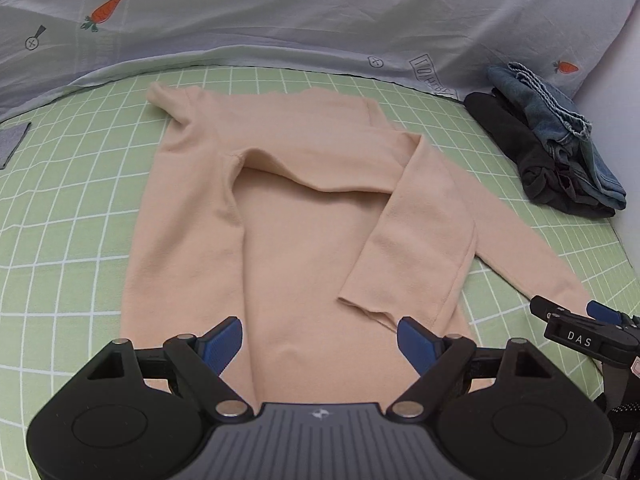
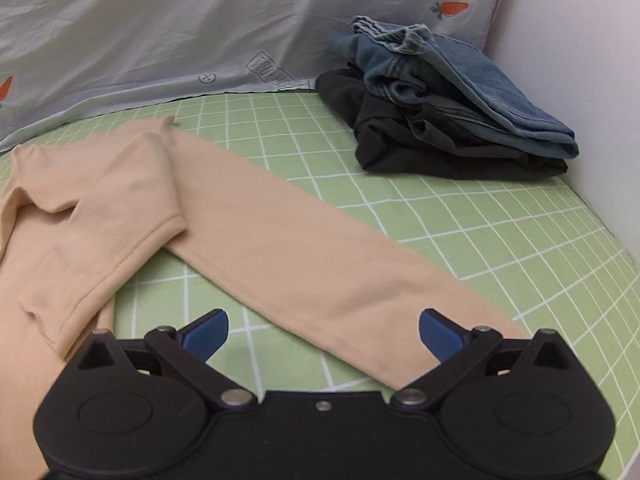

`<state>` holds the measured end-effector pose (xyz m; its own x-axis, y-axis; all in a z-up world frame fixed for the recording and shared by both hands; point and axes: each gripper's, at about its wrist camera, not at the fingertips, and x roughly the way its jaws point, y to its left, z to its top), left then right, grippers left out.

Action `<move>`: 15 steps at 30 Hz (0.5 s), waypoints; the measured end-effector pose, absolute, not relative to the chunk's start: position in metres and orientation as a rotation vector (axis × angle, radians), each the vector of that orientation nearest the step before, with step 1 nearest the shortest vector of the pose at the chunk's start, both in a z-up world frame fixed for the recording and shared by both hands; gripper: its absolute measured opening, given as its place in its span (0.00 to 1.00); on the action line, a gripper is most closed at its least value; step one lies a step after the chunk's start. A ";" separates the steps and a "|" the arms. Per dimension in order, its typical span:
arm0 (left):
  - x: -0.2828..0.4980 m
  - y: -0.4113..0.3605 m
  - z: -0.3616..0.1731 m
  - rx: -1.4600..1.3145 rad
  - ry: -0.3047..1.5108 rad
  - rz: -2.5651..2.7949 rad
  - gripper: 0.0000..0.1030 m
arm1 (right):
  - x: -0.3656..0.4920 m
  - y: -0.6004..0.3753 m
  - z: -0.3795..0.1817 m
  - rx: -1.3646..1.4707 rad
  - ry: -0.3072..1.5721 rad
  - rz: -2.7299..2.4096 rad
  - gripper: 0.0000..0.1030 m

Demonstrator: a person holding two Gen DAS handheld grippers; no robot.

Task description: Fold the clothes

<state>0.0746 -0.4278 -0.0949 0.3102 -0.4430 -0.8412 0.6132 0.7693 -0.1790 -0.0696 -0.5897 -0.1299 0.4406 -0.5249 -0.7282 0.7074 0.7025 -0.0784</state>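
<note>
A peach long-sleeved top (image 1: 280, 208) lies flat on the green checked bed sheet (image 1: 60, 208), one sleeve folded across its body, the other sleeve (image 2: 320, 264) stretched out to the right. The left gripper (image 1: 318, 338) hovers over the near hem, jaws apart and empty. The right gripper (image 2: 322, 332) stands wide apart over the outstretched sleeve, not pressing it. Folded jeans (image 2: 448, 76) sit on a dark garment (image 2: 420, 148) at the far right, near a carrot-print quilt (image 1: 320, 12).
</note>
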 end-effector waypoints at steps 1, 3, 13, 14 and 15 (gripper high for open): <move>0.076 -0.439 -0.097 0.208 1.039 -0.727 0.83 | -0.074 -0.598 -0.133 0.269 0.793 -0.796 1.00; 0.082 -0.458 -0.104 0.248 1.038 -0.751 0.83 | -0.080 -0.613 -0.140 0.301 0.779 -0.830 1.00; 0.088 -0.496 -0.127 0.376 0.988 -0.820 0.46 | -0.093 -0.622 -0.157 0.299 0.639 -0.858 1.00; 0.087 -0.496 -0.126 0.384 0.979 -0.827 0.34 | -0.093 -0.622 -0.157 0.300 0.638 -0.858 1.00; 0.087 -0.495 -0.126 0.381 0.978 -0.836 0.27 | -0.093 -0.623 -0.157 0.301 0.638 -0.857 1.00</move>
<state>0.0869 -0.4951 -0.1255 0.2890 -0.4468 -0.8467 0.7670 0.6373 -0.0745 -0.0927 -0.6232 -0.1569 0.4858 -0.6050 -0.6309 0.7779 0.6283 -0.0035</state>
